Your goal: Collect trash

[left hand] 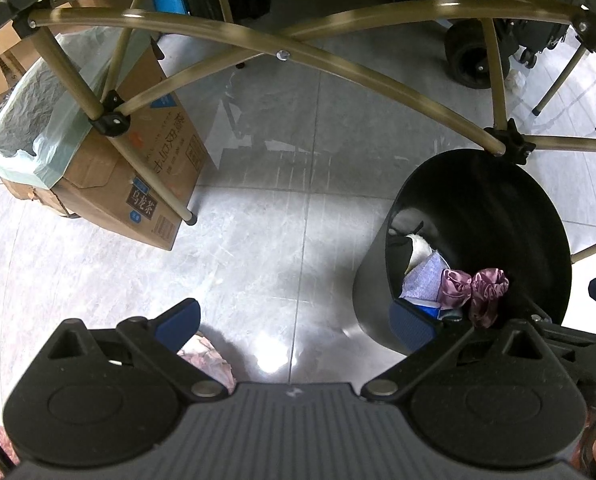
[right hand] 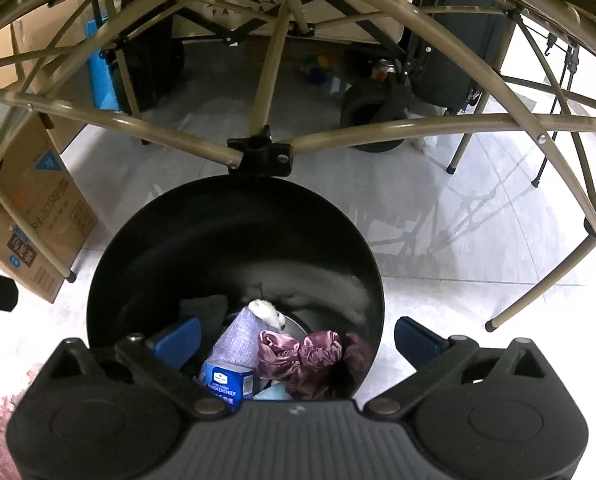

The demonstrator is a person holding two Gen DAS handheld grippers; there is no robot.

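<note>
Black bin (right hand: 233, 240) at frame centre holds purple cloth (right hand: 314, 356), a blue tissue box (right hand: 225, 380) and paper; right hand-held gripper (right hand: 295, 340) spread wide above it, empty; left hand-held gripper (left hand: 293, 324) likewise wide, empty, over floor (left hand: 257, 200)

Left claw (left hand: 295, 322) open; black bin (left hand: 538, 216) holds trash.

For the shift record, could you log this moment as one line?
right gripper: open, empty, over black bin | purple scrunchie: in bin | left gripper: open, empty
</note>
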